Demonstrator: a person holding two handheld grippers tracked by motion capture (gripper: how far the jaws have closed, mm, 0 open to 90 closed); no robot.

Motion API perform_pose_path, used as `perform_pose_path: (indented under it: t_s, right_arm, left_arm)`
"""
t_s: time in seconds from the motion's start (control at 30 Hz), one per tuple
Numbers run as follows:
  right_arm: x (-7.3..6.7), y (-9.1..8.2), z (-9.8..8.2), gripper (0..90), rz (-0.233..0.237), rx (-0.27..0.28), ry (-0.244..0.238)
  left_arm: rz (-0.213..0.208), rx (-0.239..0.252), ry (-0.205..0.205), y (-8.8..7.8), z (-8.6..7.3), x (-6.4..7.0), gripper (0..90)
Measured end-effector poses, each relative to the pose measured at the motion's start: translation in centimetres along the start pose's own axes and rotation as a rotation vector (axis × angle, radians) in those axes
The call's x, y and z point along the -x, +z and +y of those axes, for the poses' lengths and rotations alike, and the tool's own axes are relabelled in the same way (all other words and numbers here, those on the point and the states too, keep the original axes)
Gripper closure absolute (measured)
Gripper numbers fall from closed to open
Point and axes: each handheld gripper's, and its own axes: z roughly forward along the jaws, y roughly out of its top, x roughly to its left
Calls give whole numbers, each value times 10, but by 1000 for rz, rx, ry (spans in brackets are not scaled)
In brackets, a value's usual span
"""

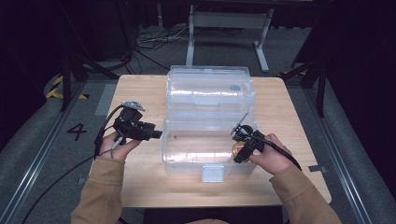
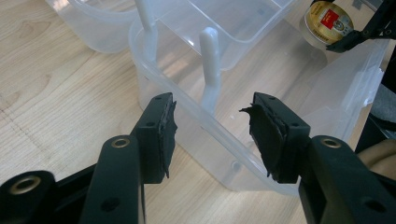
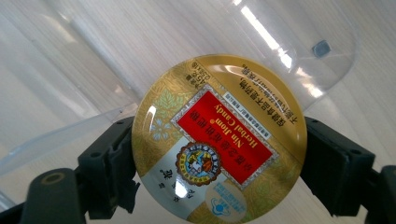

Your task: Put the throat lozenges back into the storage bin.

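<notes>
High view: wooden tabletop (image 1: 140, 93) carrying one clear plastic box (image 1: 210, 135) at its centre, lid (image 1: 210, 88) thrown back toward the far edge.

Right gripper (image 1: 243, 148): held in the person's right hand at the box's right end, toward the near right corner of the tabletop. Jaws clamped on a round gold candy tin (image 1: 237, 149), one jaw on each side of its rim. Right gripper view shows the tin (image 3: 219, 140) face-on, with a red label panel (lettering upside down in that view) and the clear box wall behind it; whether the tin touches the box floor cannot be told.

Left gripper (image 1: 152, 134): held in the person's left hand, just beside the box's left end wall. Left gripper view shows its jaws spread apart and holding nothing, the box's wall and rim (image 2: 196, 126) between and beyond them, the pads worn and ragged. The tin (image 2: 328, 21) appears at the far end of the box in that view
</notes>
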Motion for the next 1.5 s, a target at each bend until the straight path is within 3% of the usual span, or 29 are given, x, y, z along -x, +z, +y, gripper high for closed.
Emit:
perform_pose_path:
  t_s: [0.2,0.53,0.7,1.3,1.5]
  right_arm:
    - [-2,-1,1,154,23,-4,-6]
    - [-2,0,0,160,-6,1,-4]
    - [1,-2,-3,166,9,25,4]
    - [15,-36,-21,248,85,248,54]
    - [16,-52,-26,272,124,366,42]
  left_arm:
    - [0,-2,-1,0,0,0,503]
    - [1,-1,1,0,0,0,502]
    - [0,-4,3,1,0,0,502]
    - [-19,18,7,-1,-1,3,501]
    - [-25,21,14,-2,-2,4,501]
